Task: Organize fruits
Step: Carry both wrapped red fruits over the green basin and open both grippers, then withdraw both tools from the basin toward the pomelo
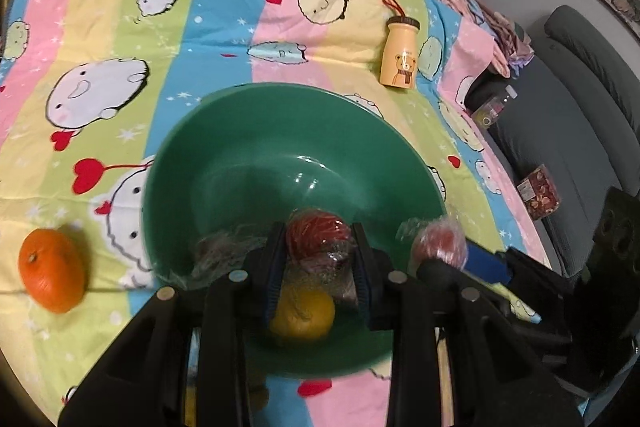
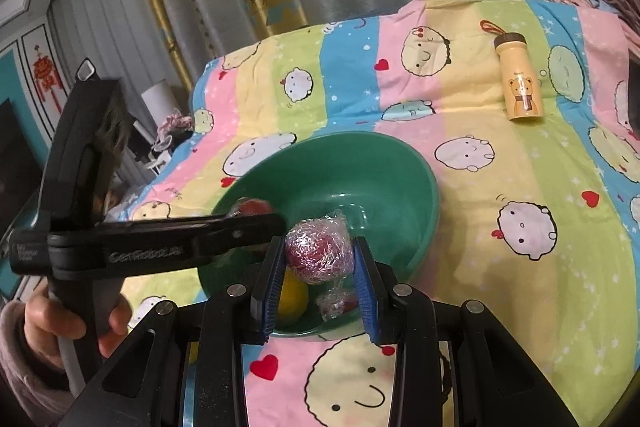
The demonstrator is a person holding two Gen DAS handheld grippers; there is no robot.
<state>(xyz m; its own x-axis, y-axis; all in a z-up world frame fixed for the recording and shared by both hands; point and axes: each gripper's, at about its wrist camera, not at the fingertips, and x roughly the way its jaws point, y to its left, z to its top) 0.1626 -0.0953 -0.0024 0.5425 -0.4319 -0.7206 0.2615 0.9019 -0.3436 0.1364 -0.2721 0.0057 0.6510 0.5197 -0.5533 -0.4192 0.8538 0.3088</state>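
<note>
Left gripper clamped on a film-wrapped red fruit over the green plastic bowl; right gripper likewise gripping another wrapped red fruit just beside. Inside the bowl, a yellow lemon (below the jaws). Outside: orange tangerine on the striped cartoon cloth, bear-printed beige bottle well apart.

You have one green bowl on the bed. Two red fruits in clear wrap are held, one in each tool: one in your left tool, one in your right tool. Inside the bowl lie one yellow fruit and one small wrapped red piece. One orange sits on the cover, and one yellow bottle.
</note>
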